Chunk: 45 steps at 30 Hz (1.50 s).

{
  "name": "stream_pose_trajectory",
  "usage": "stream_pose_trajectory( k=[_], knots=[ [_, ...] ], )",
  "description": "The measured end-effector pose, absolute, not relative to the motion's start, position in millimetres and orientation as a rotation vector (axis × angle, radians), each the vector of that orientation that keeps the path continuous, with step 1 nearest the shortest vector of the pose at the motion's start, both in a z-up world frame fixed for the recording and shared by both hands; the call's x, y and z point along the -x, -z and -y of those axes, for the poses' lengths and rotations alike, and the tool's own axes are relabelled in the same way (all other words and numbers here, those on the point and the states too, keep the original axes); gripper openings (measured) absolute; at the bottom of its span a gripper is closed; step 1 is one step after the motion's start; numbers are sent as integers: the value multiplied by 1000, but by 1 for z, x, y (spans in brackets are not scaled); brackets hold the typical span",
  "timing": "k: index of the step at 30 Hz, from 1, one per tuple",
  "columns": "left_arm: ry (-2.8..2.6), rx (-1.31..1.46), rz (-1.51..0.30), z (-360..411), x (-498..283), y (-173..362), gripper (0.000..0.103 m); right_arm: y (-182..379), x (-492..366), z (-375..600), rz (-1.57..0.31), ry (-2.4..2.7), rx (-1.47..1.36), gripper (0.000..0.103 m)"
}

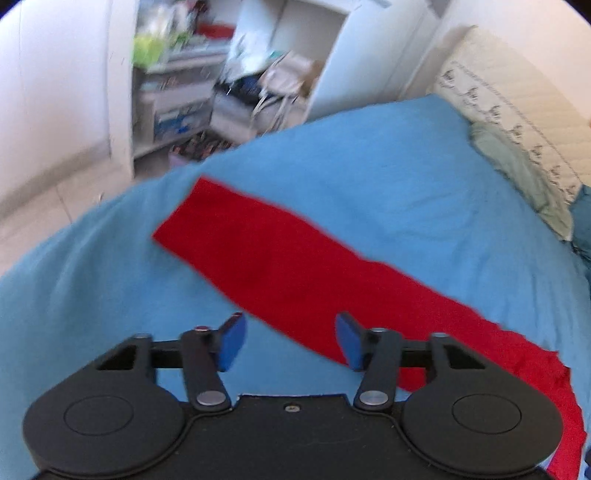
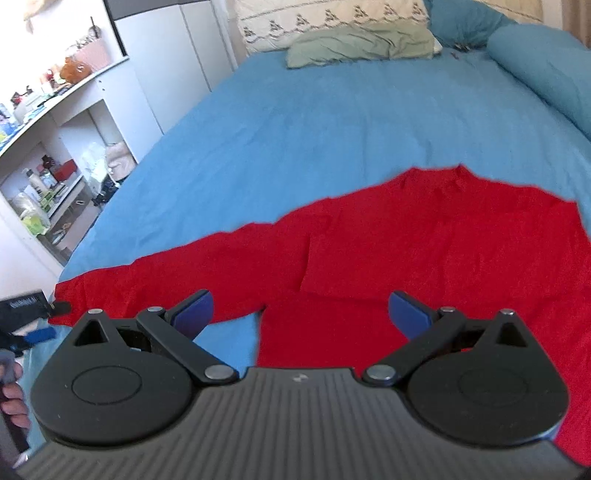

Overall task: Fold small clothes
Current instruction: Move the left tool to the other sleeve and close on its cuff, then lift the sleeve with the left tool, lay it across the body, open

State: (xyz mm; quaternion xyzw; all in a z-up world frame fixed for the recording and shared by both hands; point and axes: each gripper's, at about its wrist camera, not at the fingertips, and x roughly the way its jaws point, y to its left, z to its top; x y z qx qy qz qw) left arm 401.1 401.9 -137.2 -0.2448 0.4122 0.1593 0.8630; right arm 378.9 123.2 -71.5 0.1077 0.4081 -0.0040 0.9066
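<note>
A red long-sleeved top (image 2: 424,243) lies flat on the blue bedsheet (image 2: 314,122), one sleeve stretched out to the left. That sleeve (image 1: 280,258) runs diagonally across the left wrist view. My left gripper (image 1: 290,341) is open and empty, hovering over the sleeve's near edge. It also shows at the left edge of the right wrist view (image 2: 37,325), by the cuff. My right gripper (image 2: 299,314) is open and empty above the top's underarm area.
A pale green garment (image 2: 358,48) and a patterned pillow (image 2: 325,18) lie at the head of the bed. A blue bolster (image 2: 546,74) lies at the far right. White shelves (image 2: 55,155) with clutter stand left of the bed.
</note>
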Motion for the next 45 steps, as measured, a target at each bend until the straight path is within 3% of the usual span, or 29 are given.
stream_pose_trajectory(
  k=[4, 10, 13, 14, 19, 23, 29, 35, 40, 45],
  knots=[
    [-379, 543, -901, -422, -410, 169, 36, 86, -377, -135, -850, 14, -220, 103],
    [-409, 517, -839, -424, -422, 172, 34, 100, -375, -131, -847, 6, -217, 103],
    [-448, 491, -833, -424, -432, 174, 11, 104, -376, -124, -846, 5, -219, 103],
    [-453, 493, -831, -424, -434, 174, 7, 106, -377, -120, -845, 5, -224, 103],
    [-489, 445, -807, -415, -440, 163, 5, 112, -381, -99, -833, 8, -242, 103],
    [-467, 403, -714, -385, -437, 126, 5, 107, -384, -71, -805, 9, -248, 103],
    [-305, 316, -565, -280, -445, 50, 5, 84, -383, -12, -738, 37, -250, 103],
    [-3, 221, -474, -119, -458, 6, 5, 63, -371, 73, -701, 97, -249, 103],
    [208, 190, -553, 8, -469, 32, 5, 57, -357, 151, -706, 165, -236, 103],
    [308, 111, -739, 96, -472, 103, 5, 74, -345, 213, -764, 221, -221, 103]
  ],
)
